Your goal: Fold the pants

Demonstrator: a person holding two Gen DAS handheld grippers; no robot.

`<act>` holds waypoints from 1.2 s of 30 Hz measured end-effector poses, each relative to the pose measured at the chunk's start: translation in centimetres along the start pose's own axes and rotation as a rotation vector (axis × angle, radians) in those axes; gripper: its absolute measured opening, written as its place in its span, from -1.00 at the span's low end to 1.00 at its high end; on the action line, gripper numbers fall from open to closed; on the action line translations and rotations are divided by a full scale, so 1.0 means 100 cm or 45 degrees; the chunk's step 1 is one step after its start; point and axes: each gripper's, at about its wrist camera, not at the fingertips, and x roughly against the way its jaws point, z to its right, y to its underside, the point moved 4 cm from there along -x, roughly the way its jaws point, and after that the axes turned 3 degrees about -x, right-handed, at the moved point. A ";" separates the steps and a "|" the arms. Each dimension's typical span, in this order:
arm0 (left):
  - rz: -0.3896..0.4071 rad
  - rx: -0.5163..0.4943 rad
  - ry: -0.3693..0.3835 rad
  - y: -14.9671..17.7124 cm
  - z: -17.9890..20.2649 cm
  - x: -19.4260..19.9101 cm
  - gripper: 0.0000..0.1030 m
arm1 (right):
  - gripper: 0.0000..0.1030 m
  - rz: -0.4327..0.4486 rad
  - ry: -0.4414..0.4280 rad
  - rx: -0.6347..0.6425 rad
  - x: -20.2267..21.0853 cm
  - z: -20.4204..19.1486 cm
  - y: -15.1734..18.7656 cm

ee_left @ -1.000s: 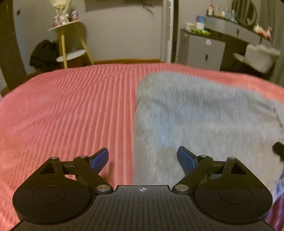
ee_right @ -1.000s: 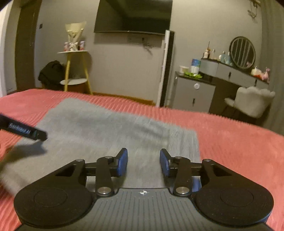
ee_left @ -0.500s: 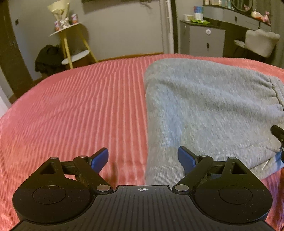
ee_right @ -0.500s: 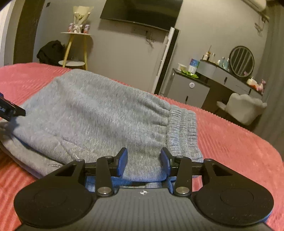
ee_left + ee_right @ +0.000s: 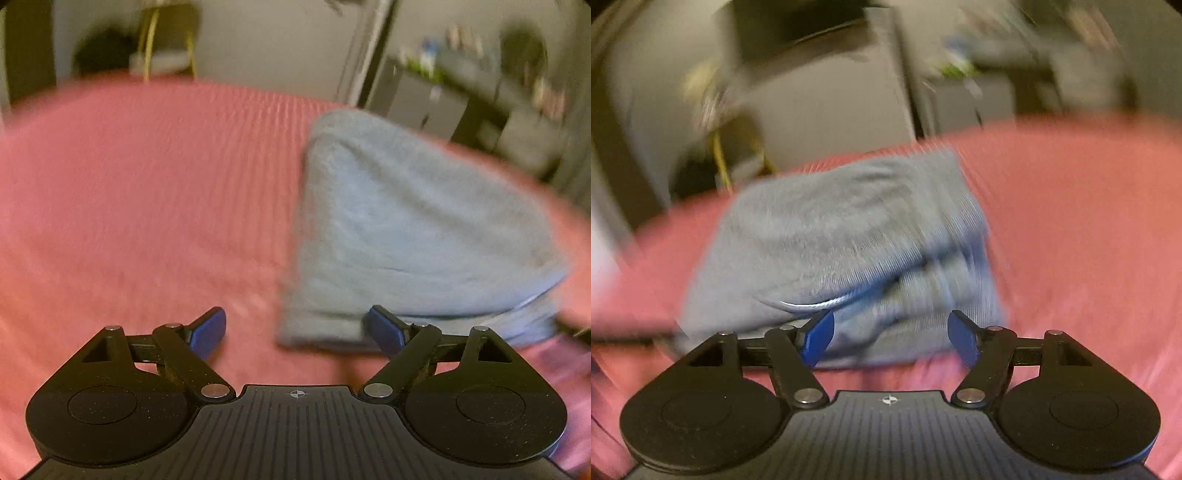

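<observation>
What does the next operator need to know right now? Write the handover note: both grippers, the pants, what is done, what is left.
Left gripper: open, empty, by the near left corner of the pants.
Right gripper: jaws have just been opening; pads apart, no cloth pinched, at the bundle's near edge.
Pants: folded grey bundle lying on the pink bedspread, layers stacked, a pale drawstring poking out.
Done: the fold looks made and released.
Left: probably just tidy the edges; frames are blurred.

Pants (image 5: 413, 229) on bed (image 5: 140, 206) (claws nearby)
</observation>
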 end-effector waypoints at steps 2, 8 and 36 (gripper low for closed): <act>-0.042 0.261 0.169 0.010 -0.012 -0.006 0.72 | 0.34 -0.031 -0.130 -0.361 -0.003 0.027 -0.004; -0.018 0.555 0.351 0.013 -0.014 -0.026 0.71 | 0.35 0.020 -0.346 -0.761 -0.020 0.057 -0.015; -0.035 0.893 0.712 0.005 -0.028 -0.018 0.74 | 0.56 -0.011 -0.498 -0.947 -0.051 0.073 0.000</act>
